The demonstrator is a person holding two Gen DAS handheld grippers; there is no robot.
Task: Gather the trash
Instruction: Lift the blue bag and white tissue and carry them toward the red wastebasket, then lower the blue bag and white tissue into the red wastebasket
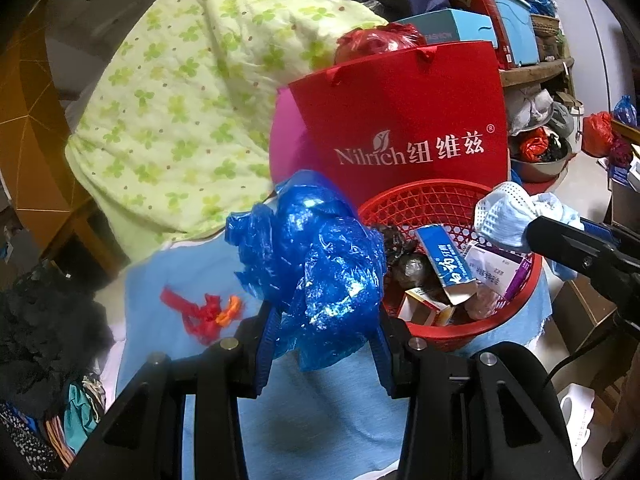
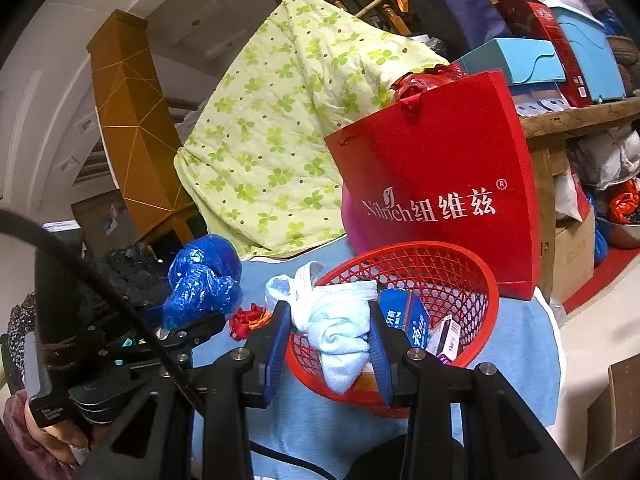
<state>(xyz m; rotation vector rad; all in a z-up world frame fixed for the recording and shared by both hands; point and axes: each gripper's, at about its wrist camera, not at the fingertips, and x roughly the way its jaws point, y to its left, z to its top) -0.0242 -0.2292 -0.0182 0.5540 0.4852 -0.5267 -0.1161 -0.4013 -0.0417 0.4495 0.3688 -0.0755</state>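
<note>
My left gripper [image 1: 326, 320] is shut on a crumpled blue plastic bag [image 1: 316, 256], held just left of the red mesh basket [image 1: 472, 332]. The same blue bag [image 2: 204, 280] shows at the left in the right wrist view. My right gripper [image 2: 330, 328] is shut on a wad of pale blue and white cloth [image 2: 340, 332], over the near rim of the basket [image 2: 480, 276]. That cloth wad [image 1: 508, 216] hangs above the basket's right side in the left wrist view. Inside the basket lie a toothpaste box [image 1: 448, 260] and other small cartons. A red scrap with an orange bit [image 1: 208, 312] lies on the blue cloth.
A red paper bag [image 1: 400, 120] stands right behind the basket, with a pink tub [image 1: 288, 140] beside it. A green flowered quilt [image 1: 180, 100] is heaped at the left. The basket sits on a light blue cloth [image 1: 320, 400]. Shelves with boxes [image 2: 560, 60] stand at the right.
</note>
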